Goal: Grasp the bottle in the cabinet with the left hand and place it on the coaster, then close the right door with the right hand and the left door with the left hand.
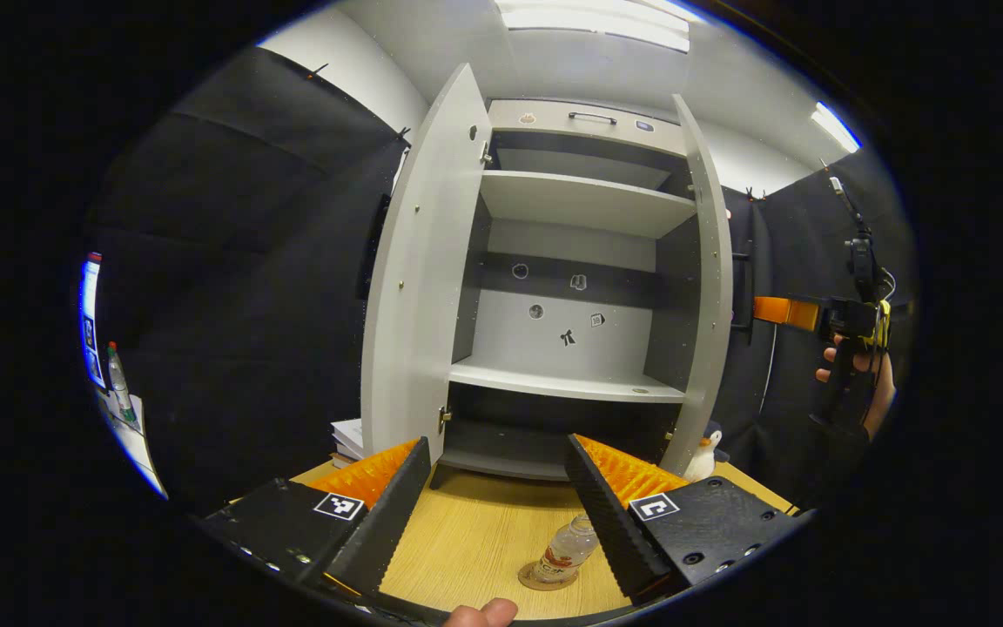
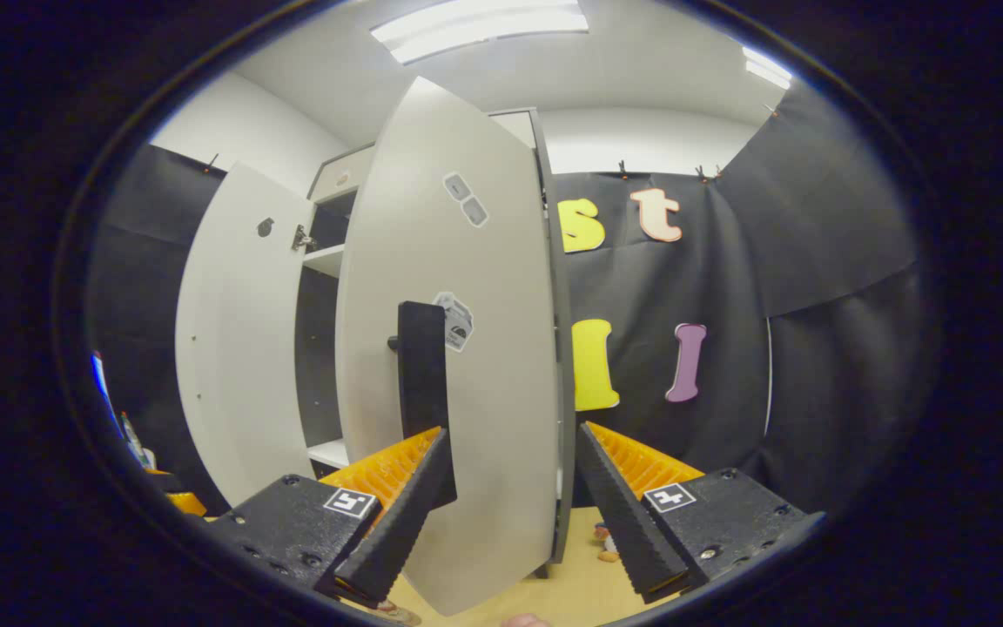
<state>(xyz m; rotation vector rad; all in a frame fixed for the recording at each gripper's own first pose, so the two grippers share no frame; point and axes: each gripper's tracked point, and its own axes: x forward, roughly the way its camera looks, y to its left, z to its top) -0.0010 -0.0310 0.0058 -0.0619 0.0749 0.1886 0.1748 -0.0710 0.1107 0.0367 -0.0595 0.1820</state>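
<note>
Step in hand, as judged: bottle part done, R door next.

Left gripper view, L to R: L door is seen swung wide at 10 o'clock; cabinet shelves are bare, w/ small stickers on the back wall. Left gripper is held w/ fingers spread apart, nothing between them. Bottle is stood upright on the coaster on the table at 6 o'clock, just beside the R finger, not gripped. R door is seen edge-on at 2 o'clock. Right gripper is held by a hand at 3 o'clock, outside that door.

Right gripper view: R door is faced close, its dark handle at 9 o'clock just above the L finger. Right gripper is spread wide, empty, w/ the door's lower part between the fingers.

Next move calls for a push on the door's outer face till shut; then L door by the left gripper.

In the way: nothing seen in the R door's swing. A small toy sits on the table by the R door's foot. Bottle is well fwd of the cabinet, prob. clear of both doors.
</note>
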